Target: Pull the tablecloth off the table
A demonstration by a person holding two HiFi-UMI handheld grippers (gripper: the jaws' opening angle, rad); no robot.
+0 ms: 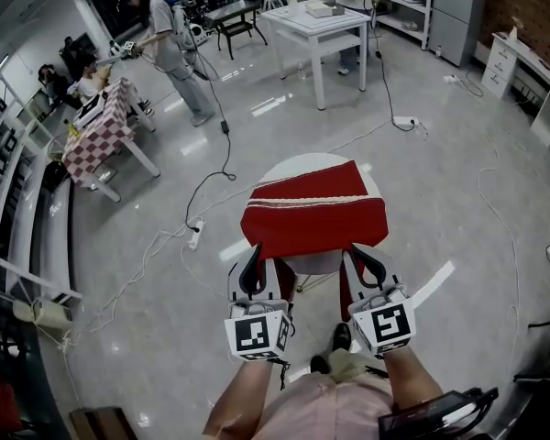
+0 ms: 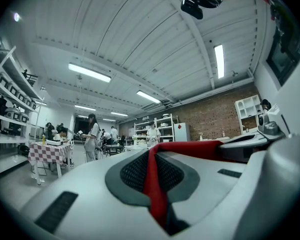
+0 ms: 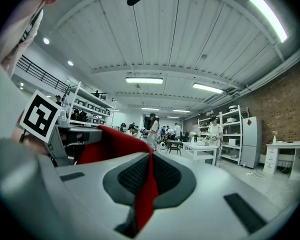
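Note:
A red tablecloth (image 1: 313,211) with a pale stripe lies partly over a small round white table (image 1: 293,166). Its near edge hangs toward me, and the table's far rim is bare. My left gripper (image 1: 250,264) is shut on the cloth's near left corner. My right gripper (image 1: 367,264) is shut on the near right corner. In the left gripper view a red fold of the tablecloth (image 2: 151,176) is pinched between the closed pads (image 2: 132,171). The right gripper view shows the same, with the tablecloth (image 3: 148,186) clamped between its pads (image 3: 167,176).
Cables (image 1: 211,180) and a power strip (image 1: 195,235) run over the glossy floor left of the table. A checked-cloth table (image 1: 96,140) stands at the left and a square white table (image 1: 325,26) behind. A person (image 1: 170,44) stands at the back left. White drawers (image 1: 532,81) line the right wall.

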